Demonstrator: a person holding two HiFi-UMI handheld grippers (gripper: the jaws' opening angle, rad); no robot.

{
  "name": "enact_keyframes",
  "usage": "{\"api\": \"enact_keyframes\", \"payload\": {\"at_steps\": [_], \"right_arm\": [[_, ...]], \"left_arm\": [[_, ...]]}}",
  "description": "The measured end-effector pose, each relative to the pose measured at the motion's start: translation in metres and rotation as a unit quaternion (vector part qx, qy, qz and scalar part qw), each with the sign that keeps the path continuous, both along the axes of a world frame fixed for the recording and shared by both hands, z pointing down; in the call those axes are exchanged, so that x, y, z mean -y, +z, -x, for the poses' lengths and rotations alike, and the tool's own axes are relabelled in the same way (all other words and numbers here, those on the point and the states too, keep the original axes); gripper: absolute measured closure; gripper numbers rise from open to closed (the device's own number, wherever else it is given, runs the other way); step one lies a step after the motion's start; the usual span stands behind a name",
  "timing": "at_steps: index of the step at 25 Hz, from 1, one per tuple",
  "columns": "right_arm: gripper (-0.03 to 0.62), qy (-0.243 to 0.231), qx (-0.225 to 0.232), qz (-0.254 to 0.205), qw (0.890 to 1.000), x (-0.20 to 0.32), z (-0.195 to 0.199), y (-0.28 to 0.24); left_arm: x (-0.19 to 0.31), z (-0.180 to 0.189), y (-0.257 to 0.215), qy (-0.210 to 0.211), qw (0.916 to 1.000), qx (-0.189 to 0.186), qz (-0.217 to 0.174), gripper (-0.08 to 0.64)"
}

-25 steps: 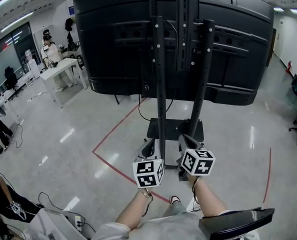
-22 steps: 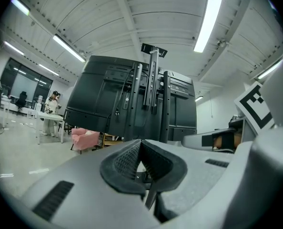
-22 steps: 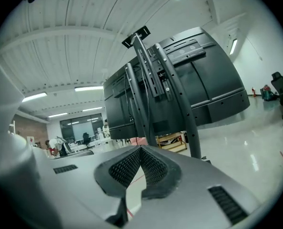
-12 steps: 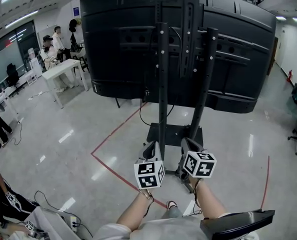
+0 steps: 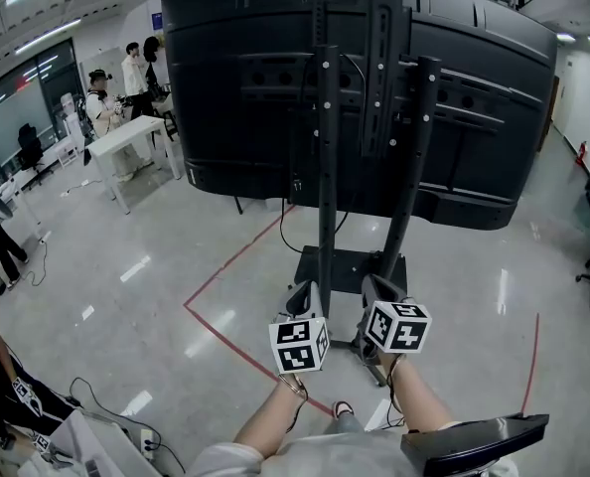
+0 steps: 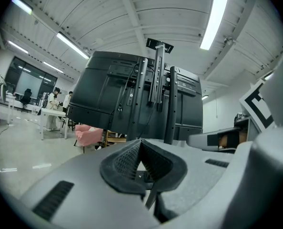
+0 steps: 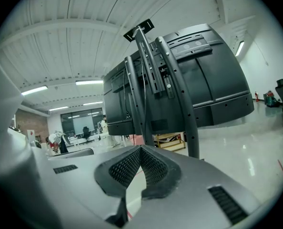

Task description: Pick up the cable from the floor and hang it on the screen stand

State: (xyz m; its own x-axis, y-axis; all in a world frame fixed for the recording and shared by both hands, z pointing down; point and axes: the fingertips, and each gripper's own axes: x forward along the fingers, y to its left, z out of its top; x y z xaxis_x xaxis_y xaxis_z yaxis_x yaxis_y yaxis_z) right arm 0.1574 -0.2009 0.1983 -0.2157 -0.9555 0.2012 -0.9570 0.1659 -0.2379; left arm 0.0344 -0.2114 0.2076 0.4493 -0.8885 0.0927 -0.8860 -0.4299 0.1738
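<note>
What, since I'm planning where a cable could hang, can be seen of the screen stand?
The screen stand is black and metal-looking, standing upright: two uprights dotted with holes, with a shorter rail between them near the top. They rise from a flat dark base plate resting on the glossy floor. The large screen, seen from behind, is mounted on it.

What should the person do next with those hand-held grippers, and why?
Probably lower the left hand-held gripper toward the stand base and open it: it and the right hand-held gripper are shut and empty, while a thin cable droops from the screen toward the floor there.
</note>
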Motion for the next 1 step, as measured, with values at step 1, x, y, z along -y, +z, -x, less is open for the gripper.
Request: {"api": "enact_keyframes", "payload": {"at_steps": [1], "right_arm": [[0.575,0.0,-0.001,0.001,1.0,0.0019,-0.0012,0.0004]], "left_arm": [[0.0023,-0.0015,0.0017,0.0,1.0,0.001,0.002,0.557]]}}
